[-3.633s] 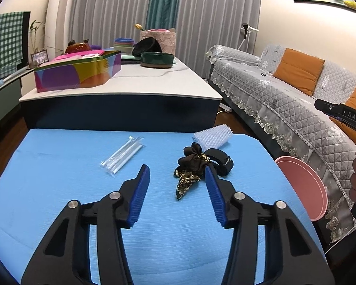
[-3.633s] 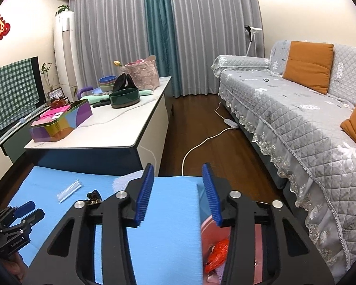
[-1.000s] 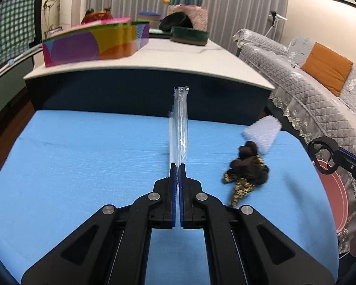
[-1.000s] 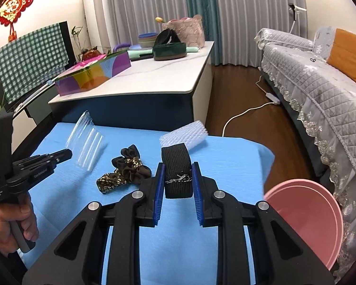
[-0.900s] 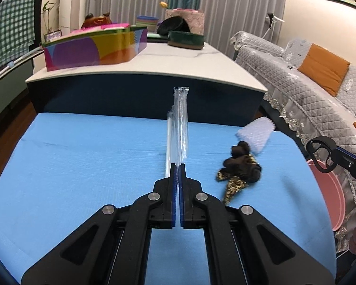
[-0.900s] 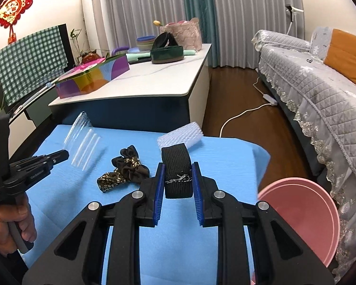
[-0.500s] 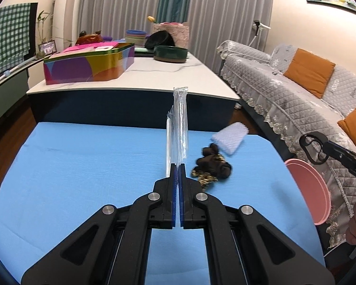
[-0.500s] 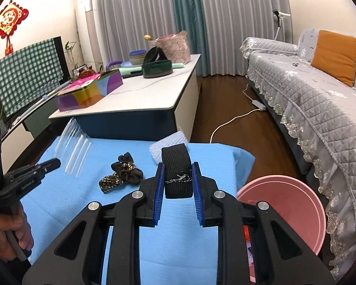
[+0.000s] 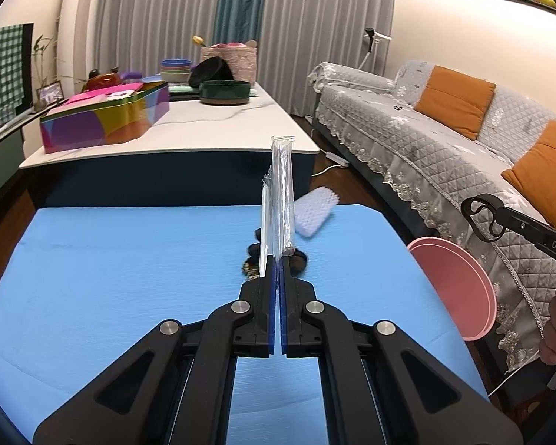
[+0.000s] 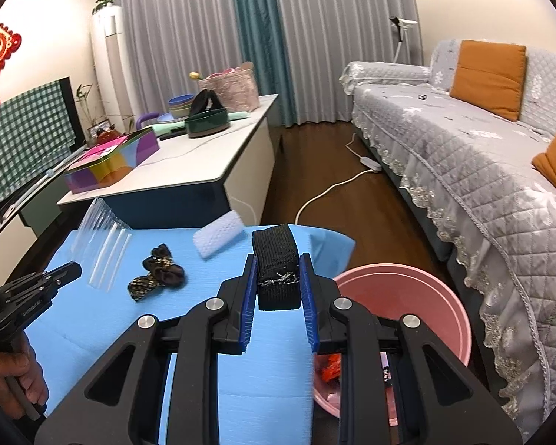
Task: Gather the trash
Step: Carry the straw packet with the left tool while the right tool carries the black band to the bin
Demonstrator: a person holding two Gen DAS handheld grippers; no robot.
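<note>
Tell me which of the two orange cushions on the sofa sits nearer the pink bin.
The lower orange cushion at the frame's right edge; the other orange cushion sits farther along the sofa, away from the pink bin.

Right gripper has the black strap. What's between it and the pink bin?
Nothing but a bare strip of blue table cover. In the right wrist view the right gripper, shut on the black strap, hangs beside the pink bin.

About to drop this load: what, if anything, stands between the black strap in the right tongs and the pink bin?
Nothing visible does. The right tongs hold the strap over the blue table's right edge, and the bin stands open just beyond on the floor. The scrunchie and white foam lie left, out of the way.
</note>
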